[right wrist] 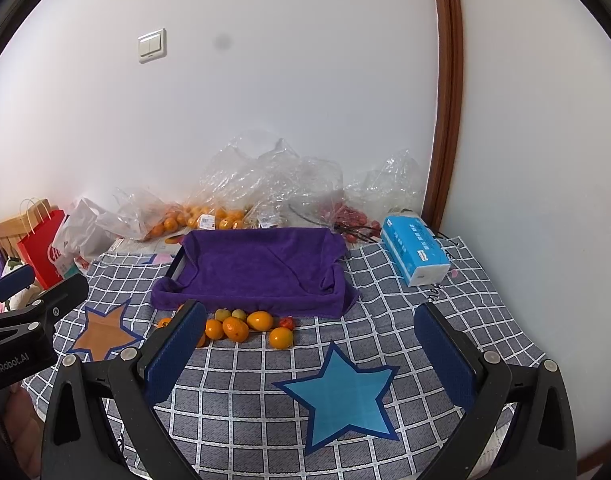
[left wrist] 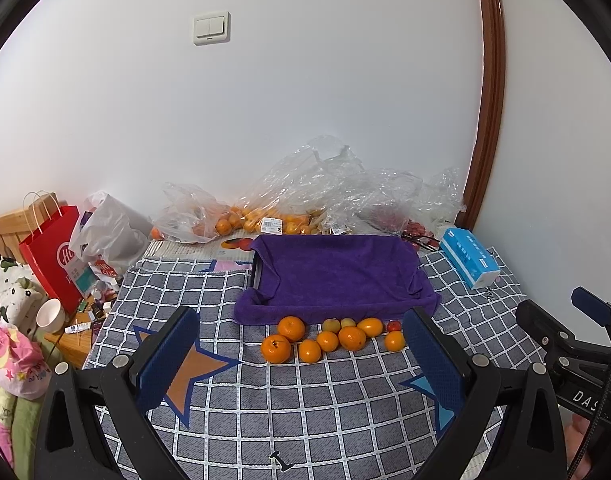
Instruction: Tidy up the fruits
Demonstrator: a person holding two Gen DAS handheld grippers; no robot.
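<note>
Orange tangerines (left wrist: 329, 338) sit in a loose cluster just before the purple-towel-lined tray (left wrist: 337, 272), dead ahead between my spread left gripper (left wrist: 301, 356) fingers; right gripper (right wrist: 309, 356), also spread and empty, has them off left.

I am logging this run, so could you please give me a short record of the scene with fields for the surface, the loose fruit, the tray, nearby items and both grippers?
surface: checked grey cloth with star patches
loose fruit: oranges and smaller fruits clustered in front of the tray, none inside it
tray: lined with a purple towel, holding nothing
behind tray: clear plastic bags of fruit against the wall
right of tray: blue tissue pack
left gripper: jaws wide apart, holding nothing
right gripper: jaws wide apart, holding nothing
</note>
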